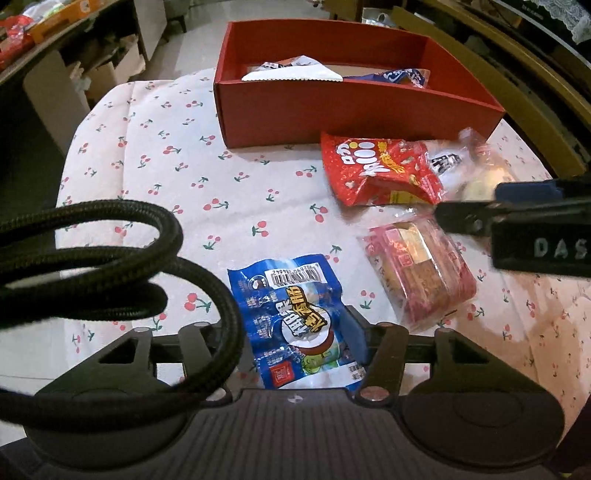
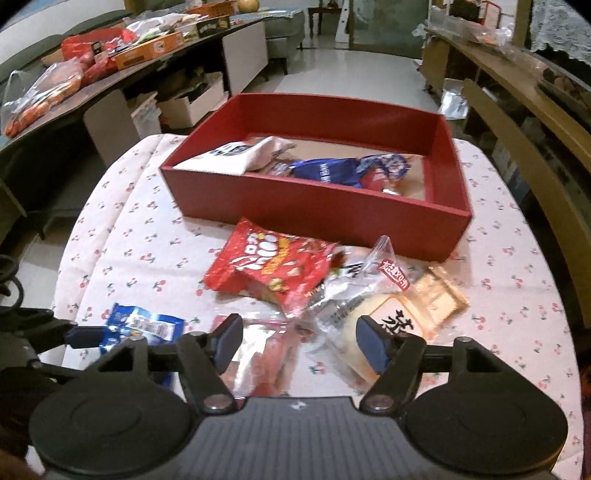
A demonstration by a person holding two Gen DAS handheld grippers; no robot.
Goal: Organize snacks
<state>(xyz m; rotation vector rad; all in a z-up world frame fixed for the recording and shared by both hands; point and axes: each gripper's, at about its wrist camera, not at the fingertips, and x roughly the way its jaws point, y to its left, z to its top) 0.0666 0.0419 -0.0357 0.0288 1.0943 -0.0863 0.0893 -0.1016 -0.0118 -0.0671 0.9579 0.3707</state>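
Left wrist view, blue snack packet [image 1: 295, 314] crinkled, seemingly pinched by left tool [image 1: 295, 325], right tool [image 2: 301, 343] spread

Dim warm light, fisheye-bent edges (dark corners), perhaps motion-blurred

We were in home, in living room. We saw soft table cover with cherries [image 2: 122, 236], grey sofa [image 2: 284, 26] at back, long dark side table [image 2: 92, 96] piled with food bags, cardboard boxes [image 2: 192, 103] under it, wooden shelf [image 2: 517, 74] with lace cloth [image 2: 561, 33], shiny tile floor [image 2: 354, 70].
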